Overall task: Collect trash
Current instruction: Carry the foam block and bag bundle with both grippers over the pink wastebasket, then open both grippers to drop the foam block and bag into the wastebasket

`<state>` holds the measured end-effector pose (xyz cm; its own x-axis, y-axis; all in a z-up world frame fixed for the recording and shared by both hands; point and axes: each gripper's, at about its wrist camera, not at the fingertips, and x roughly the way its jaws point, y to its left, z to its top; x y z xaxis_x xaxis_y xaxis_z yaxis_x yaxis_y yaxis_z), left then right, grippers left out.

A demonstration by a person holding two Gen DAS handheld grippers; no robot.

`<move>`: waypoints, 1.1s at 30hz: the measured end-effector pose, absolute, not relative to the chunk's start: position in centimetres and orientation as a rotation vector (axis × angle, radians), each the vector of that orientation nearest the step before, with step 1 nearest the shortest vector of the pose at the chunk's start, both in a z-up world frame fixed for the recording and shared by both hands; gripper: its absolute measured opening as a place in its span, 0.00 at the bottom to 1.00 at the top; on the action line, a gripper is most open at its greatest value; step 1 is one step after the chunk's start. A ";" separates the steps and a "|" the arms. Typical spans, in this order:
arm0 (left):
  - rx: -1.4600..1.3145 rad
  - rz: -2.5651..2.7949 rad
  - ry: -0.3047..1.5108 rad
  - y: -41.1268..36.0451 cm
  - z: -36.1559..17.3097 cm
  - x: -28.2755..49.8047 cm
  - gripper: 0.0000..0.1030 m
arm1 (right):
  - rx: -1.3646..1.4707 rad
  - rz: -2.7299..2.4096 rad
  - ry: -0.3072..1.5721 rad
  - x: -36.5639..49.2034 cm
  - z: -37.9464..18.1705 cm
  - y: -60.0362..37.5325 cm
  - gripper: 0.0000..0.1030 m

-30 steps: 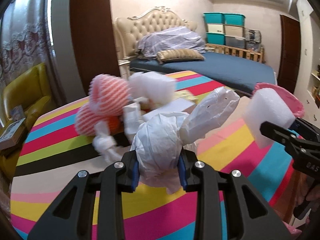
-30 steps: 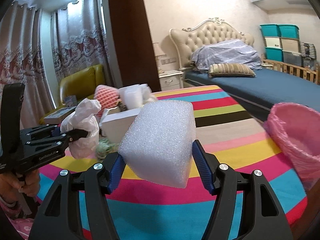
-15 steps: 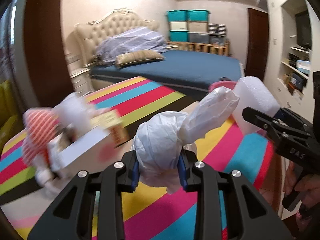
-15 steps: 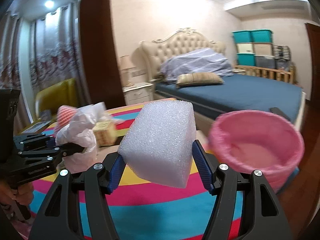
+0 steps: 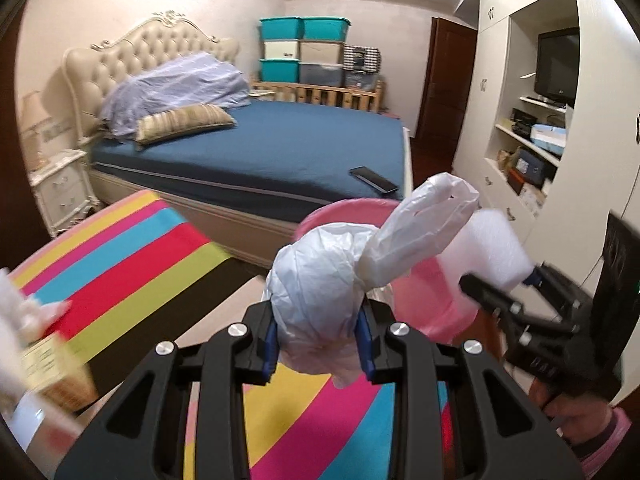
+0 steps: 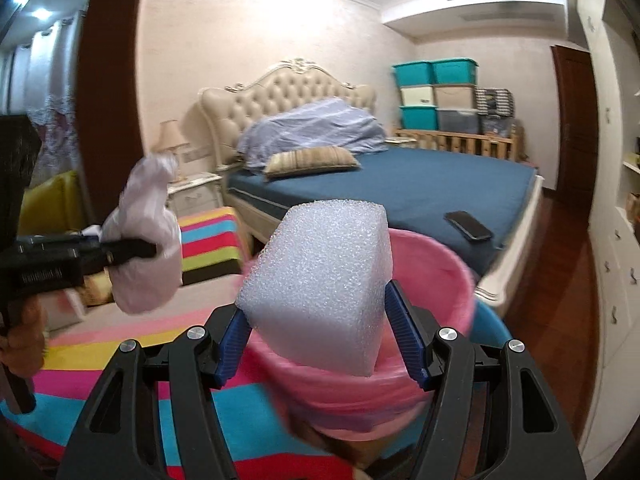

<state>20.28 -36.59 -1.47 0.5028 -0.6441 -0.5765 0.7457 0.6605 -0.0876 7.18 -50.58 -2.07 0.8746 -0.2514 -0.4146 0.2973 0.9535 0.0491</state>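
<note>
The left claw (image 5: 318,336) pinches a knotted white plastic bag (image 5: 320,284) short of the pink-lined bin (image 6: 432,280); released here, it could drop onto the striped desk (image 5: 132,264). The right claw (image 6: 320,344) clamps a foam block (image 6: 320,276) over the rim; it could bounce out.

Both cameras looked forward and slightly down along their fingers, close above the pink bin (image 5: 420,304) (image 6: 448,280). The left view sat left of it, the right directly before it; both shared the bed (image 5: 280,152) (image 6: 420,188) beyond the bin.
</note>
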 end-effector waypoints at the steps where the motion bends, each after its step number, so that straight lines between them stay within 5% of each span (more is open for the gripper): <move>1: 0.174 -0.863 0.625 -37.8 -1.5 20.8 0.30 | 0.107 -0.297 0.422 7.3 -2.3 -50.9 0.60; 11: 0.144 -0.904 0.674 -45.9 -2.5 24.8 0.33 | 0.088 -0.309 0.436 9.1 -4.0 -54.4 0.62; 14: 0.130 -0.886 0.678 -47.3 -2.8 26.0 0.55 | 0.077 -0.309 0.446 9.4 -4.6 -54.6 0.84; 16: 0.112 -0.877 0.665 -47.0 -2.6 25.9 0.71 | 0.086 -0.310 0.445 9.0 -4.6 -54.4 0.84; 21: 0.103 -0.824 0.632 -44.4 -2.0 25.1 0.82 | 0.129 -0.336 0.433 6.4 -4.6 -54.2 0.84; 33: 0.174 -0.652 0.557 -33.4 -1.7 18.6 0.89 | 0.151 -0.302 0.438 2.8 -3.9 -49.7 0.84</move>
<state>18.64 -33.43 -1.74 0.6553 -0.5260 -0.5421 0.6171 0.7867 -0.0172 2.75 -49.75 -3.89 0.8618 -0.2550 -0.4385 0.3195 0.9443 0.0787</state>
